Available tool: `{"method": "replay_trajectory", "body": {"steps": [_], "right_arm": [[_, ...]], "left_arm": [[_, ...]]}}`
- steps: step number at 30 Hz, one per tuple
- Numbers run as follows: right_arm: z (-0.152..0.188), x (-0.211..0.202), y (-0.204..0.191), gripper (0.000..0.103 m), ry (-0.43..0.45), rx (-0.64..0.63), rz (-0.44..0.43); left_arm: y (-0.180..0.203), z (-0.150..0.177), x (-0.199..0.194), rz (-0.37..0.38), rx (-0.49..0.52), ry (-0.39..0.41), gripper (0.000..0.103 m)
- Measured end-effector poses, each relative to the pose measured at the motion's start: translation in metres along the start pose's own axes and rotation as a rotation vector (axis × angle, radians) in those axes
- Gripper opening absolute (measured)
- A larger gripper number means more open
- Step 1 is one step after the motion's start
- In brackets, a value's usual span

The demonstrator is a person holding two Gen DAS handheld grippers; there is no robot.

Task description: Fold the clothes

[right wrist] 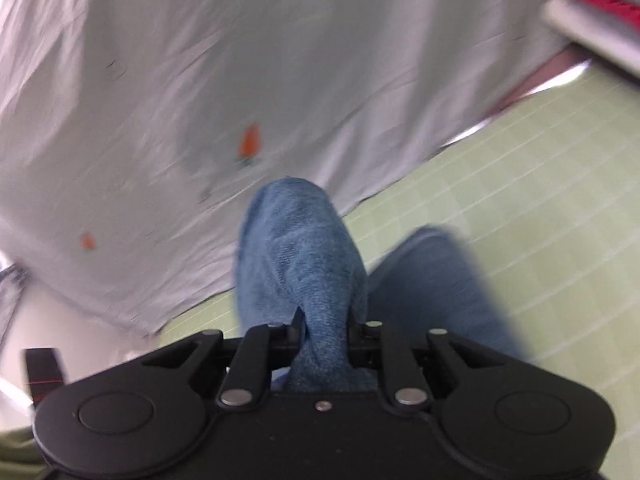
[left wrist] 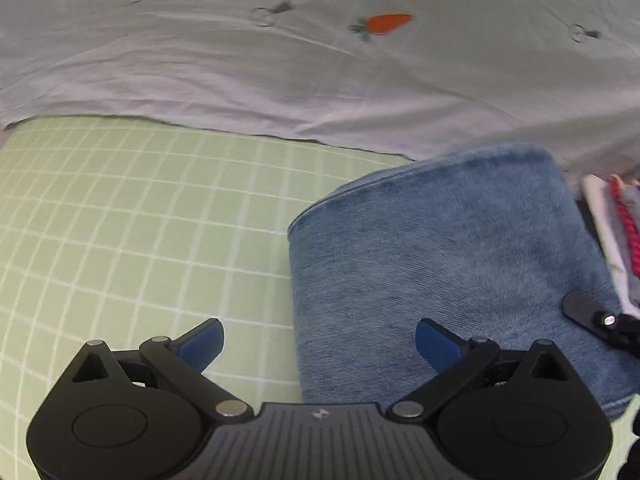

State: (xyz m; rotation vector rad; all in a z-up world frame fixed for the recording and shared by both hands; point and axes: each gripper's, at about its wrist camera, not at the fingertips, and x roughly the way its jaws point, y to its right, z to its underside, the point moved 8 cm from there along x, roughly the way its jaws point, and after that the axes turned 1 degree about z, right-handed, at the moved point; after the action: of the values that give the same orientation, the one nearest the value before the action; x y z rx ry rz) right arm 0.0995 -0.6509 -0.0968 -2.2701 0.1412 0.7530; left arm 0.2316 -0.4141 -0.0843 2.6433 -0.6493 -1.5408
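the right gripper, its black jaws clamped on a bunched ridge of soft blue denim jeans, lifts the cloth above a pale green sheet printed with a white grid. in the left wrist view, the left gripper hangs with blue-padded jaws spread wide and nothing between them, over the left edge of the jeans, folded into a rounded block on the same sheet. beyond lies a wrinkled grey-white quilt embroidered with an orange carrot. folded red-trimmed cloth sits at far right.
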Motion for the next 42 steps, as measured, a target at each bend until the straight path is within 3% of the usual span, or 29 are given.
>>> {"method": "replay_trajectory", "body": {"steps": [2, 4, 8, 17, 25, 35, 36, 37, 38, 39, 40, 42], "right_arm": [[0.007, 0.006, 0.035, 0.020, -0.034, 0.014, 0.108], [0.016, 0.014, 0.068, 0.046, -0.101, 0.007, 0.224], [0.021, 0.015, 0.087, 0.070, -0.102, 0.027, 0.190], [0.027, 0.053, 0.095, 0.086, -0.186, 0.024, 0.106], [0.021, 0.065, 0.090, 0.086, -0.202, -0.054, 0.036], [0.029, 0.072, 0.075, 0.090, -0.204, -0.166, 0.067], [0.031, 0.072, 0.074, 0.088, -0.201, -0.175, 0.072], [0.032, 0.072, 0.072, 0.079, -0.200, -0.177, 0.077], [0.033, 0.071, 0.071, 0.073, -0.198, -0.177, 0.082], [0.034, 0.068, 0.070, 0.063, -0.193, -0.168, 0.087], [0.034, 0.064, 0.068, 0.051, -0.185, -0.168, 0.092], [0.033, 0.055, 0.062, 0.040, -0.167, -0.175, 0.089]], "left_arm": [[0.014, 0.010, 0.013, 0.007, 0.054, -0.037, 0.101], [0.022, 0.026, 0.031, -0.005, 0.095, -0.103, 0.101], [0.026, 0.044, 0.049, -0.032, 0.096, -0.163, 0.102], [0.032, 0.042, 0.065, -0.017, 0.052, -0.194, 0.103], [0.039, 0.038, 0.077, -0.029, 0.021, -0.204, 0.103], [0.034, 0.041, 0.087, 0.044, -0.022, -0.207, 0.103], [0.034, 0.041, 0.087, 0.051, -0.015, -0.196, 0.103], [0.035, 0.041, 0.086, 0.061, -0.012, -0.185, 0.103], [0.036, 0.041, 0.084, 0.075, -0.009, -0.173, 0.097], [0.038, 0.041, 0.081, 0.110, -0.013, -0.159, 0.081], [0.039, 0.040, 0.075, 0.123, -0.021, -0.142, 0.074], [0.042, 0.039, 0.064, 0.123, -0.007, -0.124, 0.050]]}}
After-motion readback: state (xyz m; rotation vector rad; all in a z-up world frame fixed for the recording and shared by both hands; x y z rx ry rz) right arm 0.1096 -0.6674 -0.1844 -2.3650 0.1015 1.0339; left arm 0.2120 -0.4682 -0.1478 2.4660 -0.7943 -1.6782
